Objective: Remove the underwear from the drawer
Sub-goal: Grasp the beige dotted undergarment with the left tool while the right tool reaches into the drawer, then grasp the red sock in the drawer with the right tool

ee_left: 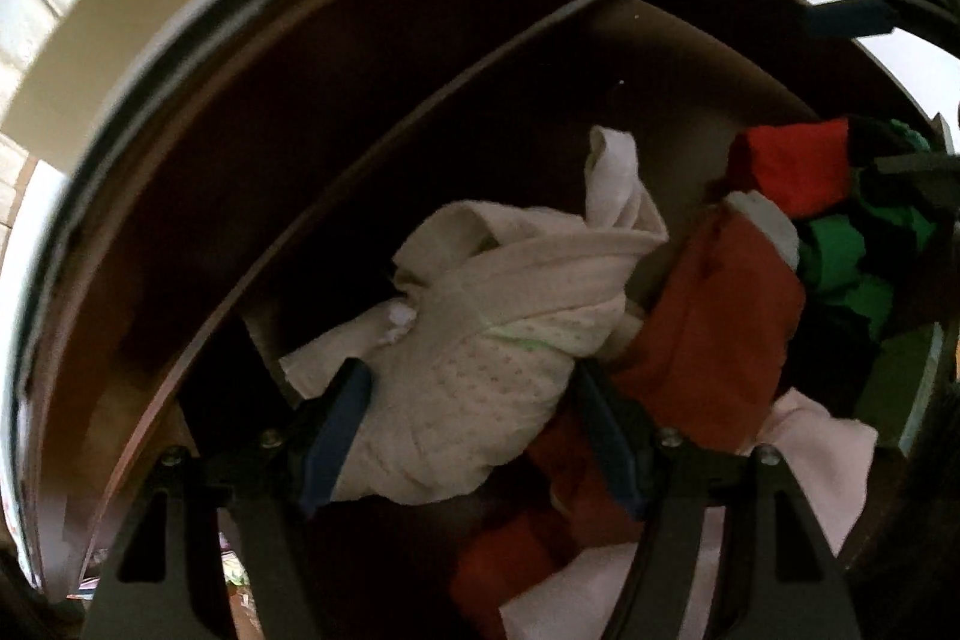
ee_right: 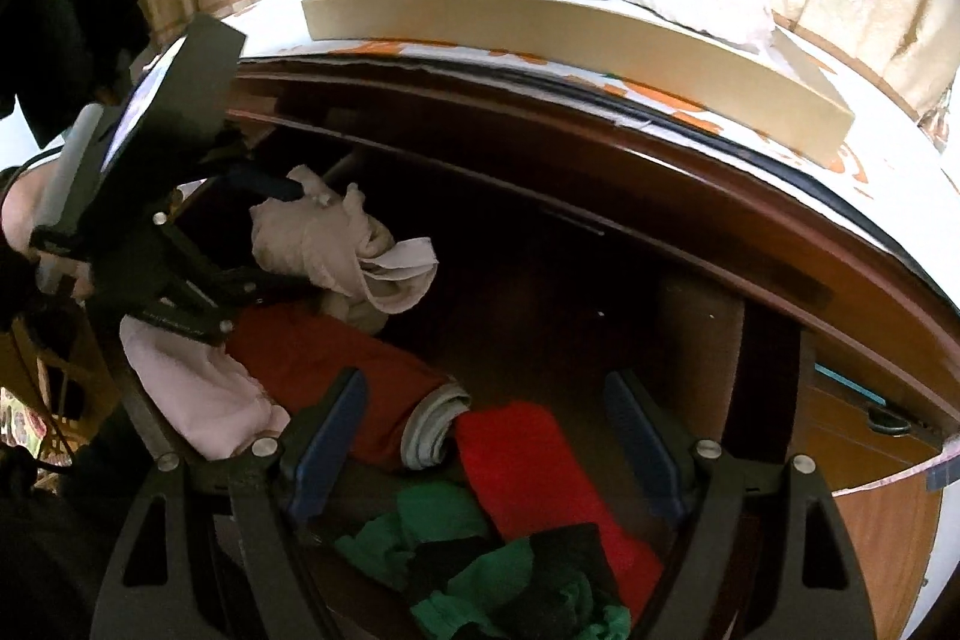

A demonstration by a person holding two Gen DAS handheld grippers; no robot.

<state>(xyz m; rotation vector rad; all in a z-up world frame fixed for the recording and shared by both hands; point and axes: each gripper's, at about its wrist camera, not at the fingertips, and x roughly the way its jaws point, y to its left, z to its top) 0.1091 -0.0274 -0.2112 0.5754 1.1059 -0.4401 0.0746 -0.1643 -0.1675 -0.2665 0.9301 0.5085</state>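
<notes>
Left gripper jaws spread around crumpled cream dotted underwear, right gripper spread over red cloth; nothing out of dark wooden drawer yet.

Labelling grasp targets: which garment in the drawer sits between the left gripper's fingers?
The cream dotted garment, bunched at the drawer's left end. The left gripper straddles it; the red, green and pink pieces lie outside.

The drawer stands open, dark brown wood. Inside lies crumpled underwear: a cream dotted piece at far left, a rust-red one beside it, bright red and green-and-black pieces near right, a pale pink one near left.
</notes>
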